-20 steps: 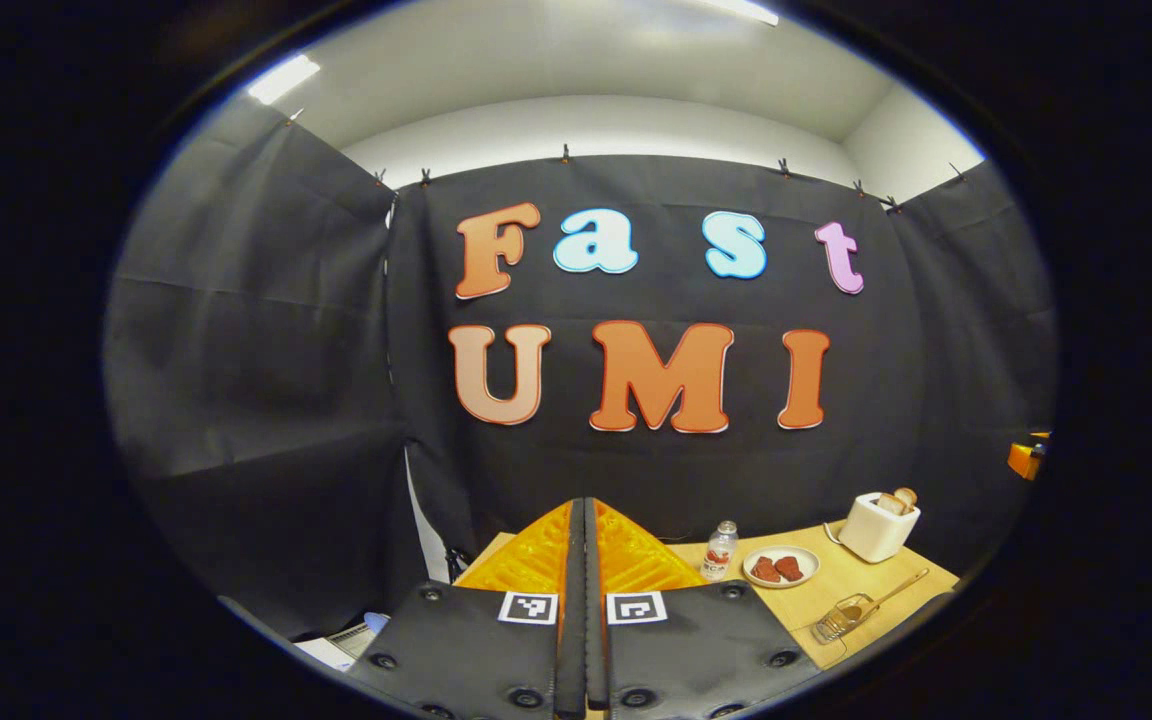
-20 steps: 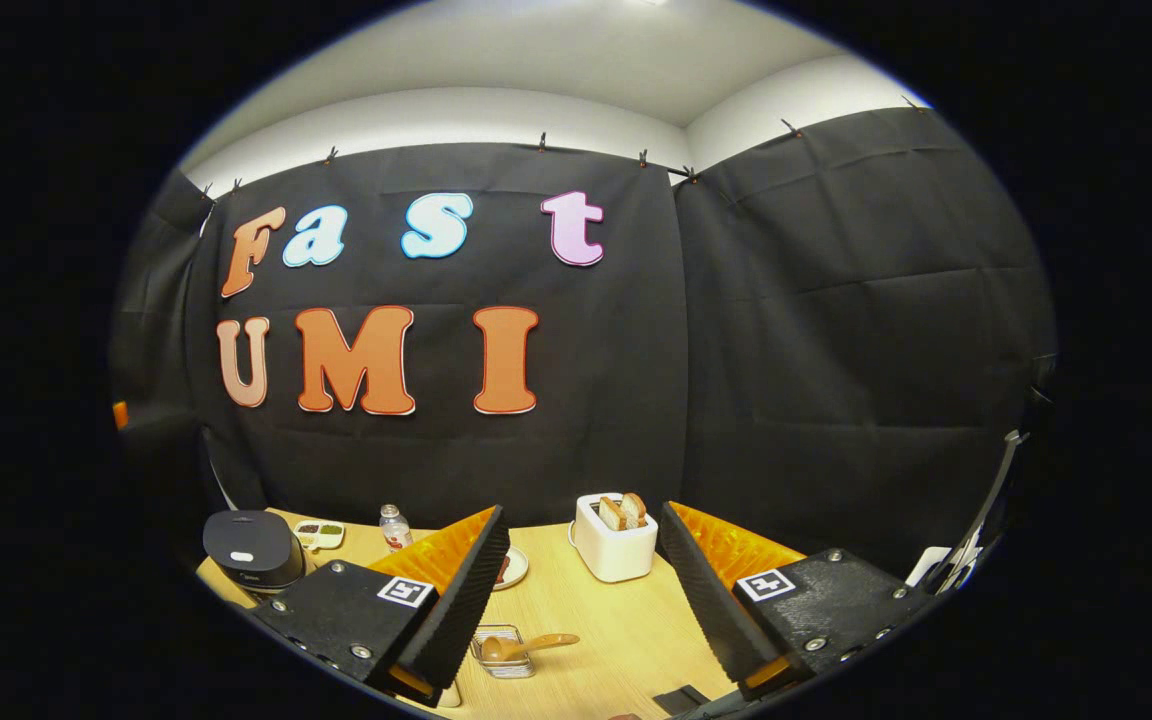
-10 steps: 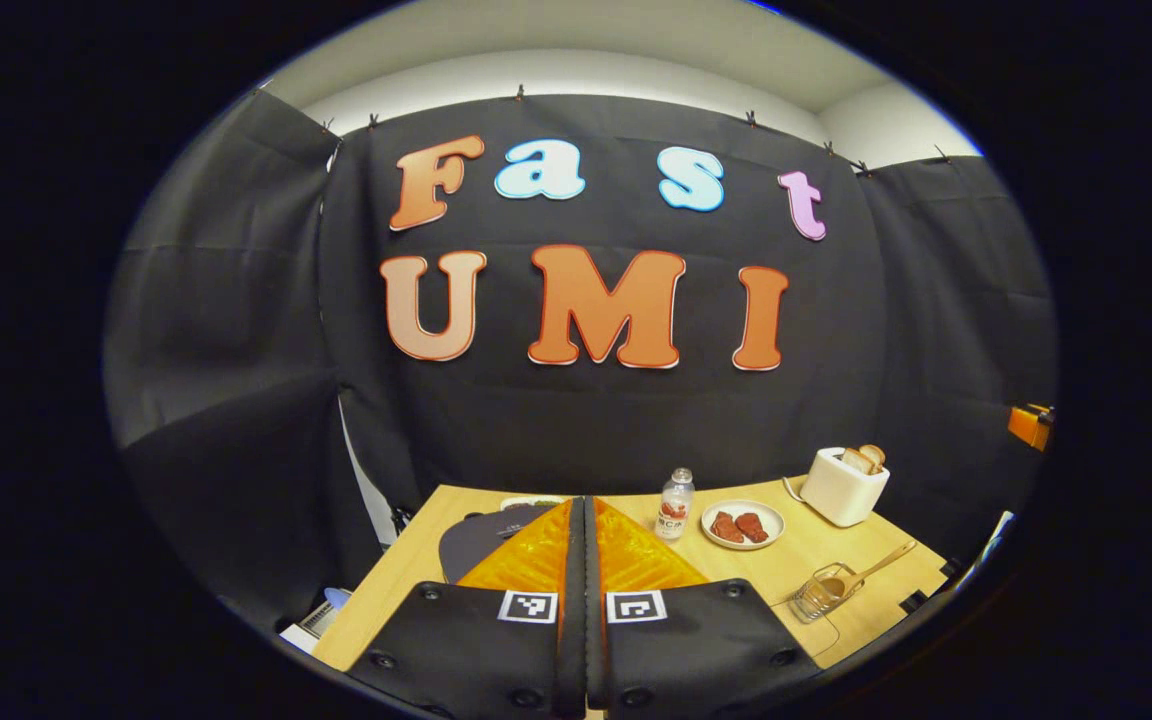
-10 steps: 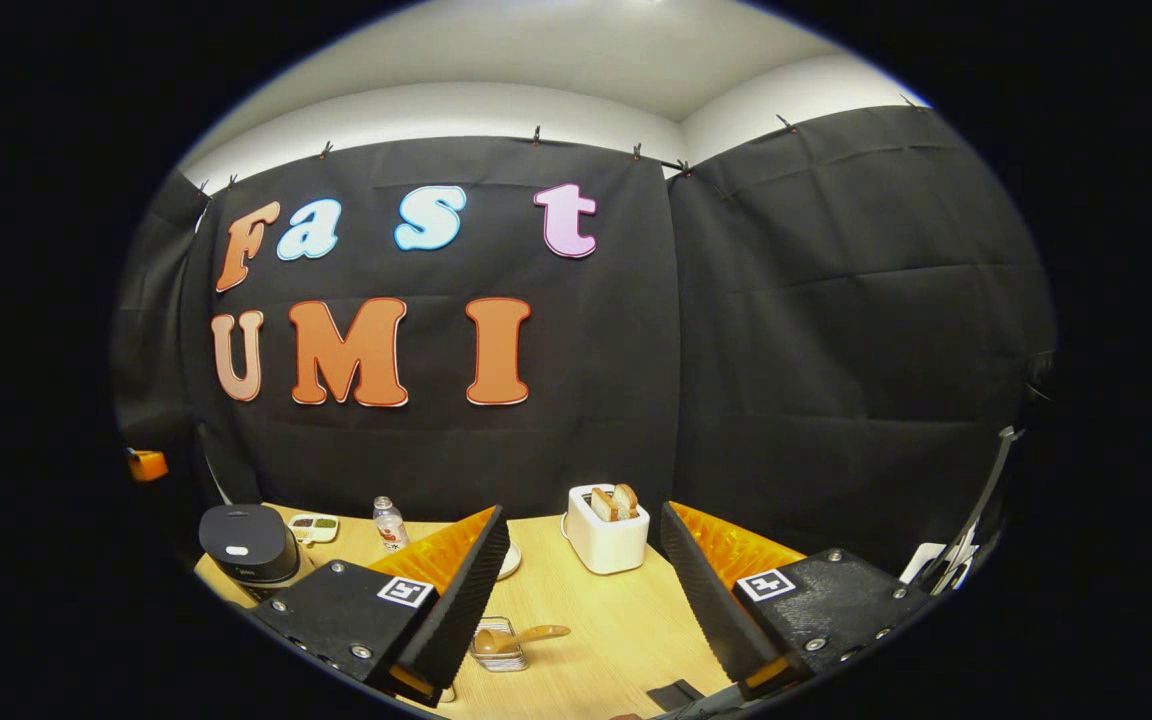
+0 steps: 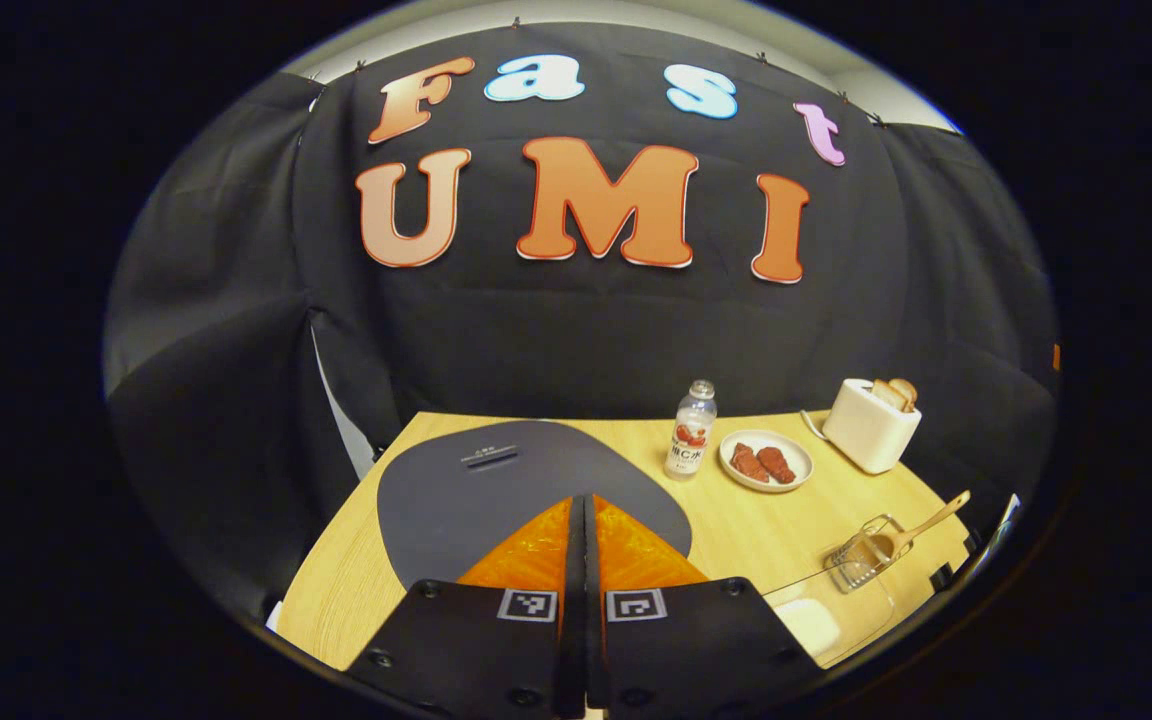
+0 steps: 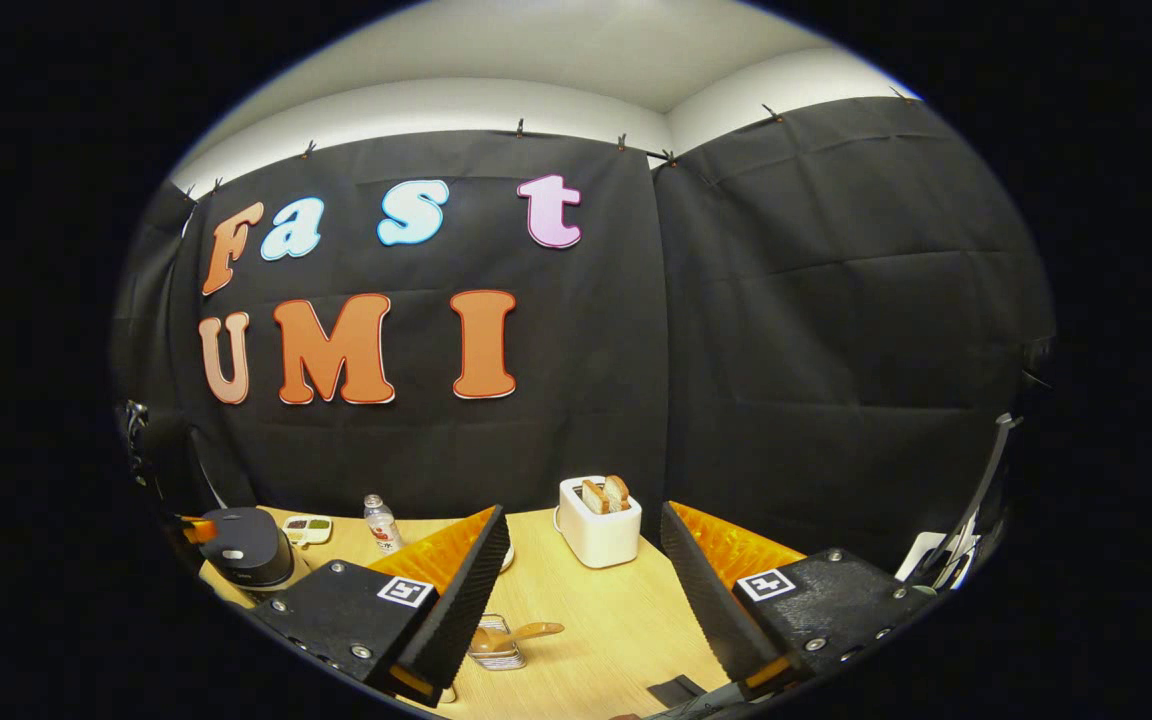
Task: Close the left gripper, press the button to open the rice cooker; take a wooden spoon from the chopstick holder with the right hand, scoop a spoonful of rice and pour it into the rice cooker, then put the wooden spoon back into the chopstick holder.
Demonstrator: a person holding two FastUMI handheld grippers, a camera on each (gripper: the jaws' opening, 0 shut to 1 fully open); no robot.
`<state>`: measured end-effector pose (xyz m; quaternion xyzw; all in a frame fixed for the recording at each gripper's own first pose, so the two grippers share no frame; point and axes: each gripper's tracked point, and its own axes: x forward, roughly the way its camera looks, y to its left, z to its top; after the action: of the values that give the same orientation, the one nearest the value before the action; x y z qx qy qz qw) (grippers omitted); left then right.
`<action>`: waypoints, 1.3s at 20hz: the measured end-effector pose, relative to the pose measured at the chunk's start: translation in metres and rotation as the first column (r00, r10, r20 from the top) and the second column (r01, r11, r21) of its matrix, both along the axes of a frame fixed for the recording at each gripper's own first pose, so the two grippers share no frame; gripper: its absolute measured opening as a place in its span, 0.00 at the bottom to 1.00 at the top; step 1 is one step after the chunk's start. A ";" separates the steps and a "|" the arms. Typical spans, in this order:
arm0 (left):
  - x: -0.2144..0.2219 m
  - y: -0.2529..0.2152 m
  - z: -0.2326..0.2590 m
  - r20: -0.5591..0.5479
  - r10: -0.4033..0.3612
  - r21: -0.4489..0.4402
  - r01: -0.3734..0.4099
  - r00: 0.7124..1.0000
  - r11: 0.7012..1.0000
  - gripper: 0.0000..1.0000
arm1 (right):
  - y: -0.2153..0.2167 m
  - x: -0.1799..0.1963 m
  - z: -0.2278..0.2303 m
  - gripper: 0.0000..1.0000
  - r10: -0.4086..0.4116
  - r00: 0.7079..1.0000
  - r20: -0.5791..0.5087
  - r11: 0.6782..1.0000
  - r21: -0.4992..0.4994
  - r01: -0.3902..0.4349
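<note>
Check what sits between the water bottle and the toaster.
Left gripper view: a plate of red pieces lies between the bottle and toaster.

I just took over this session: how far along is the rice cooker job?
Done: the left claw is closed. In hand: it hovers above the dark grey rice cooker's lid, which is still down. Left: the button press, then everything else. The right claw is open and empty, and the wooden spoon lies in the wire chopstick holder on the light wooden table.
</note>
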<state>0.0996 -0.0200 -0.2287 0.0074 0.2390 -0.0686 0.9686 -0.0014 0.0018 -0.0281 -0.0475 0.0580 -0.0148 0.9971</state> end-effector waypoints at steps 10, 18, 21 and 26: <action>-0.005 -0.006 -0.041 -0.095 -0.003 0.005 0.004 0.995 1.000 0.05 | -0.006 0.002 -0.015 0.95 -0.018 0.999 -0.031 1.000 -0.004 0.018; -0.010 -0.011 -0.013 -0.044 -0.017 0.101 0.021 0.999 0.995 0.08 | -0.010 -0.007 -0.027 0.95 -0.023 0.999 -0.031 1.000 0.010 0.023; -0.009 -0.001 0.057 0.086 0.040 0.031 -0.043 0.995 0.999 0.04 | -0.010 -0.011 -0.032 0.95 -0.016 0.999 -0.030 1.000 0.014 0.016; -0.027 0.027 0.144 0.219 0.105 -0.063 -0.093 0.970 0.994 0.04 | -0.002 -0.007 -0.047 0.95 0.027 0.999 -0.018 0.997 0.066 -0.025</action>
<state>0.0731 0.0071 -0.0851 -0.0223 0.1275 -0.0251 0.9913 -0.0082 0.0001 -0.0750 -0.0153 0.0674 0.0006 0.9976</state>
